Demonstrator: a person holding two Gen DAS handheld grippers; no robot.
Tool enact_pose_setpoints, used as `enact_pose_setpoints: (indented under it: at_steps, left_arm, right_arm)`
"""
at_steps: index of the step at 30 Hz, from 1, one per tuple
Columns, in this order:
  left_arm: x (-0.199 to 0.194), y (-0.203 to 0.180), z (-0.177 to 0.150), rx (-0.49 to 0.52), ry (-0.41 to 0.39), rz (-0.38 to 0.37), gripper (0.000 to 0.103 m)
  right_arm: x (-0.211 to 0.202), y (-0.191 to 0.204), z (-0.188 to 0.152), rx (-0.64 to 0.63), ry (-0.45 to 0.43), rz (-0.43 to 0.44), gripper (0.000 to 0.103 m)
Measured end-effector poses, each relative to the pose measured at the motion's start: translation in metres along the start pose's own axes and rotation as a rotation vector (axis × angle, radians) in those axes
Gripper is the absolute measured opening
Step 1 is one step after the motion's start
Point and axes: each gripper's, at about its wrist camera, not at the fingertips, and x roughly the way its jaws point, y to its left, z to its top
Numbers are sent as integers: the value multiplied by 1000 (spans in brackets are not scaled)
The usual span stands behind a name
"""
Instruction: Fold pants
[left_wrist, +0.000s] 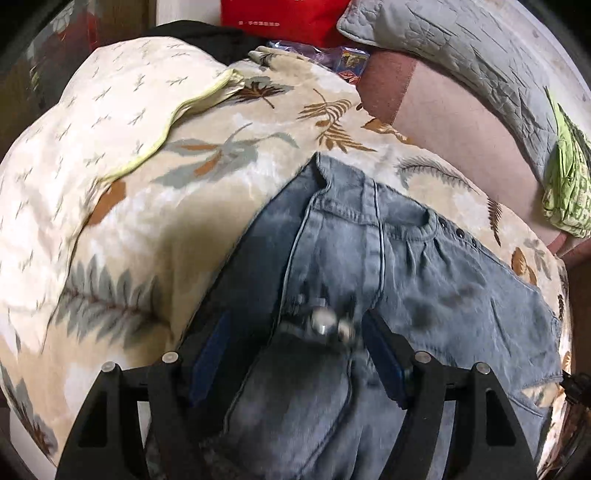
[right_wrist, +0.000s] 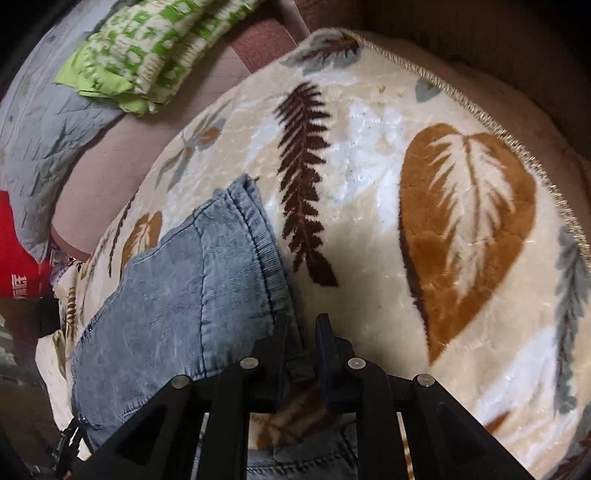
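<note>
Light blue denim pants (left_wrist: 406, 280) lie on a cream blanket with a leaf print (left_wrist: 129, 221). In the left wrist view the waistband with its metal button (left_wrist: 321, 325) lies between my left gripper's (left_wrist: 295, 332) wide-open blue-padded fingers (left_wrist: 384, 350), which sit just above the cloth. In the right wrist view the pants (right_wrist: 177, 295) lie folded, with a hemmed edge (right_wrist: 258, 236) running toward my right gripper (right_wrist: 302, 328). Its black fingers (right_wrist: 327, 332) stand close together on the denim hem.
The blanket (right_wrist: 369, 166) covers a bed with a pink sheet (left_wrist: 443, 122). A grey quilted pillow (left_wrist: 461, 48), green patterned cloth (left_wrist: 565, 177) and a red bag (left_wrist: 280, 14) lie at the far side. A fringed blanket edge (right_wrist: 517, 144) runs at right.
</note>
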Motion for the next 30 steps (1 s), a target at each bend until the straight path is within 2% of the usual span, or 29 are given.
enact_pose_setpoints:
  at_steps: [8,12,15,17,18,19,22,24,26,27,29,30]
  left_arm:
    - [6,-2,19,36,14,1,74]
    - [9,-6,24,45,26,0,74]
    - [9,-10,21,79,22,-15,74]
    - [17,-11,19,90,31,-2,74]
    - [22,-11,18,93,43,4,74]
    - [26,-11,16,91,54,6,74]
    - [28,-14,13,97,60,3,74]
    - [21,-16,14,101,38,6,74]
    - [14,-19,14,99,3,-8,74]
    - [14,-20,14,101,1,-10,75]
    - [25,-26,10,123,45,4,75]
    - [34,-30,6,140,72,27,75]
  right_arm:
    - [-17,17,21,-105,-29,-12,17]
    - [-9,26,30,-144,13,-21,17]
    - [-8,28,16,-169,39,-39,18]
    - [-3,26,8,-190,51,-84,35]
    - [-1,23,6,-185,48,-106,53]
    - [1,20,6,-169,34,-124,60]
    - [7,13,8,-85,65,-17,60]
    - [9,17,6,-98,88,-19,60]
    - [4,20,3,-104,79,22,60]
    - [4,23,2,-110,75,20,59]
    - [7,25,1,-118,78,-3,31]
    - [8,28,1,-122,82,-34,9]
